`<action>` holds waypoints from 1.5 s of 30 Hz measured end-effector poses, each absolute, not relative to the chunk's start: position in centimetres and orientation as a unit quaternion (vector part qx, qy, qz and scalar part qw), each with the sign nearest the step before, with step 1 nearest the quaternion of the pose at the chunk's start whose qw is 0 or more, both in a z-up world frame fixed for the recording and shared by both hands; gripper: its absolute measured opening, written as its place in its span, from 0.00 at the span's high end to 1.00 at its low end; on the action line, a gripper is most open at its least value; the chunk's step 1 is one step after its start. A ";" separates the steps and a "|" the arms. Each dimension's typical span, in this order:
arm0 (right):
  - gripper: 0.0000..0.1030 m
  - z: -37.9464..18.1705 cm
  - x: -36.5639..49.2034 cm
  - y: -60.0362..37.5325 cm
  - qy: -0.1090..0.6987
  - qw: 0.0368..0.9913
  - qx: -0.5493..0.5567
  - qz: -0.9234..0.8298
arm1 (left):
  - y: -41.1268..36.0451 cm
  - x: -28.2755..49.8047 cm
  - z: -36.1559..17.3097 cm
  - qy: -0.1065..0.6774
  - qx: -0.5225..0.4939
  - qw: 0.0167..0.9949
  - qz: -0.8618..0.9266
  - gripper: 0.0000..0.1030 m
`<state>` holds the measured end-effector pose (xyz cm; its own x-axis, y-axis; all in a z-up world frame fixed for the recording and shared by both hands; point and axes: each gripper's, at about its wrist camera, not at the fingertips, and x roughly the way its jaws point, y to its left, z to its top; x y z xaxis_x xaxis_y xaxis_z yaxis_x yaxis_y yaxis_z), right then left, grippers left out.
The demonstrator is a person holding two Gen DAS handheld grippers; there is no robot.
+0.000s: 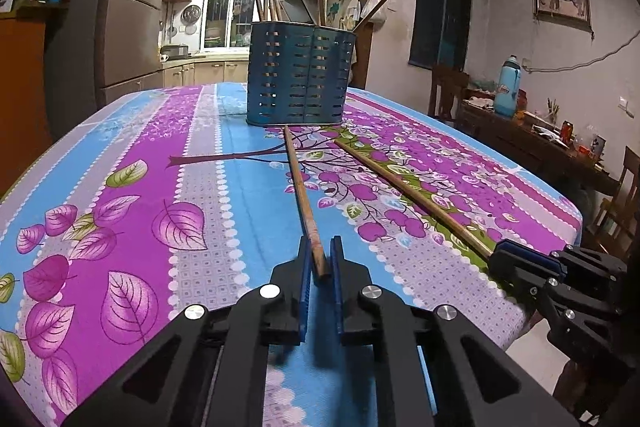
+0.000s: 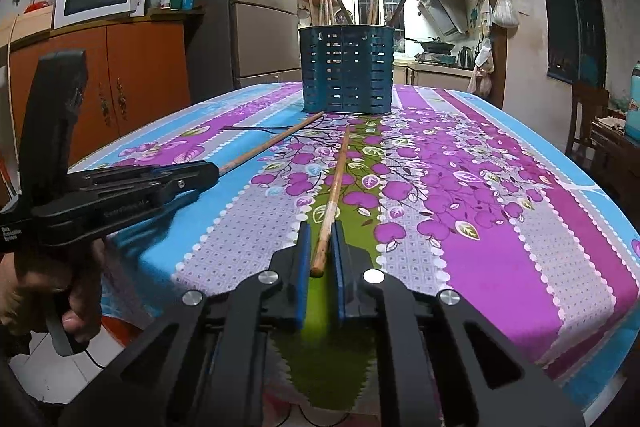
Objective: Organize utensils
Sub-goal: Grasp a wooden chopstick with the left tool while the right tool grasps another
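Two wooden chopsticks lie on the flowered tablecloth, pointing toward a blue slotted utensil holder (image 1: 300, 75) that has several chopsticks standing in it. My left gripper (image 1: 320, 255) has its blue pads closed around the near end of the left chopstick (image 1: 302, 195). My right gripper (image 2: 320, 243) is closed around the near end of the right chopstick (image 2: 336, 179). Each gripper shows in the other's view: the right one (image 1: 520, 259) on its chopstick (image 1: 404, 183), the left one (image 2: 192, 173) on its chopstick (image 2: 272, 143). The holder also shows in the right wrist view (image 2: 346, 71).
The table (image 1: 120, 147) has its right edge near my right gripper. A side table with a bottle (image 1: 508, 87) and clutter stands to the right, with chairs. An orange cabinet (image 2: 100, 87) with a microwave stands to the left. The kitchen lies behind.
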<state>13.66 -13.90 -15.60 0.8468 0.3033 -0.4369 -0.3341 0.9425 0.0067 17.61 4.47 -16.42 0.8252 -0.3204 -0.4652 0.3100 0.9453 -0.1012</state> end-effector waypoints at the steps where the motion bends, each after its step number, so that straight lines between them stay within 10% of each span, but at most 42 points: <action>1: 0.92 -15.7 13.5 -13.9 0.221 0.960 -0.035 0.166 | 4.3 17.7 -16.5 0.243 -0.009 0.956 -0.166 0.89; 45: 0.95 -15.8 12.8 -14.5 0.214 0.962 -0.029 0.168 | 3.0 17.3 -16.6 0.219 0.020 0.969 -0.114 0.93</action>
